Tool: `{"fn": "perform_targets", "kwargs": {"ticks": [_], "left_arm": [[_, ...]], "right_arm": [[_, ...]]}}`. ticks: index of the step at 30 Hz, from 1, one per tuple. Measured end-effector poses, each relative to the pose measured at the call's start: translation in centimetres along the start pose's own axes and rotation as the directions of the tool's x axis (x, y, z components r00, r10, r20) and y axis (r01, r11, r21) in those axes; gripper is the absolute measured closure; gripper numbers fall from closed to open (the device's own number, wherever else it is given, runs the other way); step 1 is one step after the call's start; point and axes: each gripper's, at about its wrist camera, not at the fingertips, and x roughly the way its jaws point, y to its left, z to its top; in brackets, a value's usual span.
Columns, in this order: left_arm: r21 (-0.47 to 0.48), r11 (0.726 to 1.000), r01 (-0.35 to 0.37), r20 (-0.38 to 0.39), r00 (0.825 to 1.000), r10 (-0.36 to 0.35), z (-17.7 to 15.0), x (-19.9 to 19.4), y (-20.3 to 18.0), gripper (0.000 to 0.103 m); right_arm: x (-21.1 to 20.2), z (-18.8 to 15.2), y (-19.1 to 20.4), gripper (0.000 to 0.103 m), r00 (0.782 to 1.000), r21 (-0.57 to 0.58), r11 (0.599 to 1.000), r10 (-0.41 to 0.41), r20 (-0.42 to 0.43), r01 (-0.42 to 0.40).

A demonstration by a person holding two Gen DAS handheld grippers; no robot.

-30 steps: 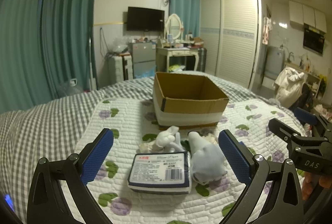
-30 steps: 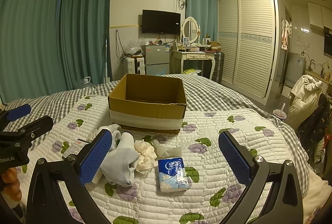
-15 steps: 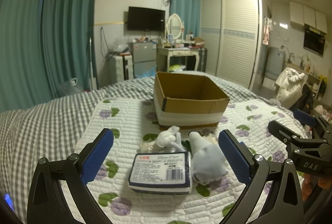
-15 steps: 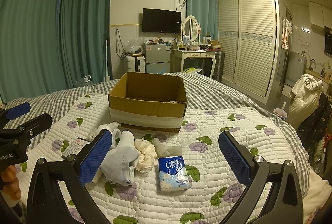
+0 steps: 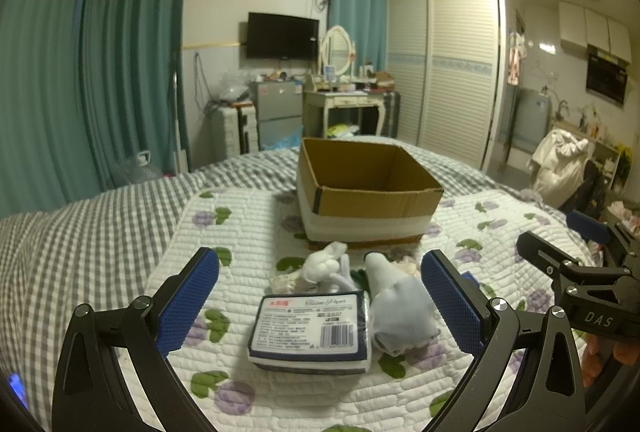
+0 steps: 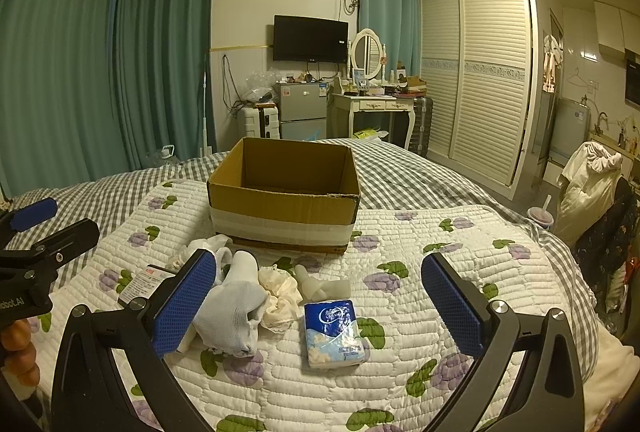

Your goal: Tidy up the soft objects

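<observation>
Almost nothing has shifted over the last second: both claws stay wide open and empty. The tissue pack [image 5: 308,332] lies between the left claw [image 5: 320,302] fingers; the small blue pack [image 6: 334,332] between the right claw [image 6: 320,302] fingers. The cardboard box [image 6: 284,192] beyond looks empty, so sorting seems unstarted.

Left gripper [image 5: 319,296]: held level, jaws spread wide with both blue pads clear of any contact, nothing between them. Right gripper [image 6: 319,298]: same attitude, jaws fully apart and empty. Each unit shows at the edge of the other's view, side by side at like height, with fingertips [image 6: 18,348] of the holding hand visible beneath the left one.
</observation>
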Motion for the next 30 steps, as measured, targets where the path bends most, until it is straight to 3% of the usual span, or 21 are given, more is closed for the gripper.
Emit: {"fn": "perform_targets", "kwargs": {"ticks": [30], "left_arm": [[0.005, 1.000, 0.012, 0.000, 1.000, -0.012, -0.06, -0.28, -0.58, 0.000]], "right_arm": [[-0.48, 0.08, 0.12, 0.000, 1.000, -0.006, 1.000, 0.007, 0.003, -0.007]]}}
